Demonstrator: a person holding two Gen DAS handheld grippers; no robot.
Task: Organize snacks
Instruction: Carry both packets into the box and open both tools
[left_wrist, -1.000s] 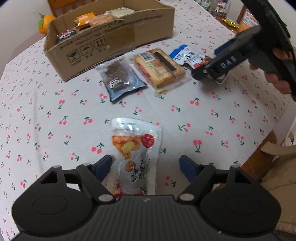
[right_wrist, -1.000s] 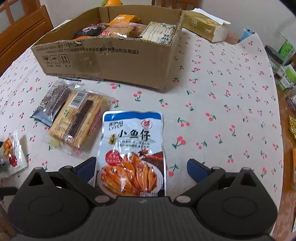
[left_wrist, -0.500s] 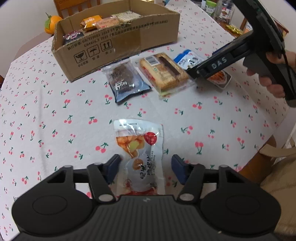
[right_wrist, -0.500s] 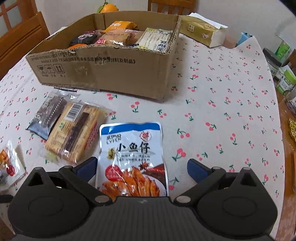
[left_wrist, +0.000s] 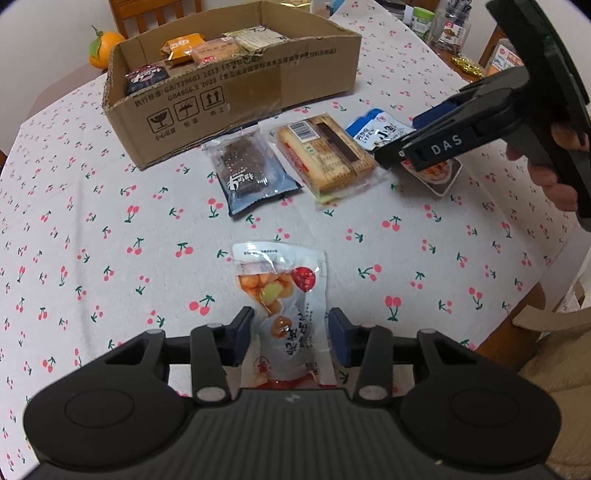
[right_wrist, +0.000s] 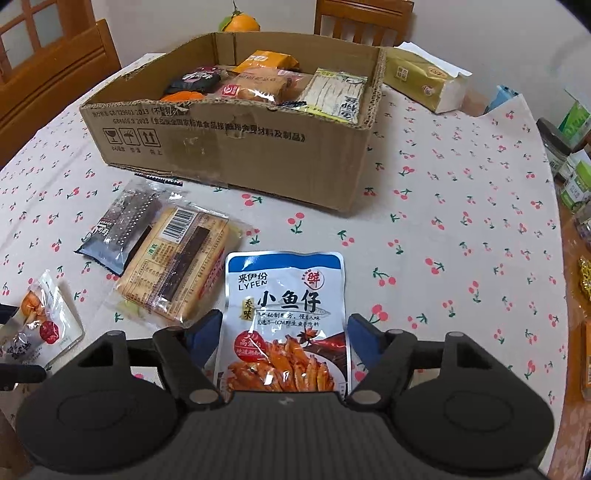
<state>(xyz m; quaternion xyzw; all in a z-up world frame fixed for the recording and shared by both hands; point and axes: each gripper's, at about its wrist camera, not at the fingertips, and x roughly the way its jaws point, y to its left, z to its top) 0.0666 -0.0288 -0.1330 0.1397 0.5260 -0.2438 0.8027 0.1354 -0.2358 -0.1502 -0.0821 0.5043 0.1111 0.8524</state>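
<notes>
My left gripper (left_wrist: 291, 334) is shut on the near end of a clear snack pouch (left_wrist: 282, 291) with orange pieces and holds it just above the cherry tablecloth. My right gripper (right_wrist: 282, 334) is shut on a blue-and-white fish snack packet (right_wrist: 284, 306) and lifts it; it shows from outside in the left wrist view (left_wrist: 417, 151). A dark bar packet (left_wrist: 245, 173) and a cracker pack (left_wrist: 325, 157) lie between the grippers and the cardboard box (right_wrist: 229, 144), which holds several snacks.
A tissue pack (right_wrist: 421, 83) lies behind the box at right. An orange (left_wrist: 105, 50) sits behind the box. Jars and packets (right_wrist: 572, 155) line the table's right edge. Wooden chairs (right_wrist: 51, 77) stand around the table.
Both grippers' jaws have closed onto their packets. The views have risen, and the box shows more of its inside.
</notes>
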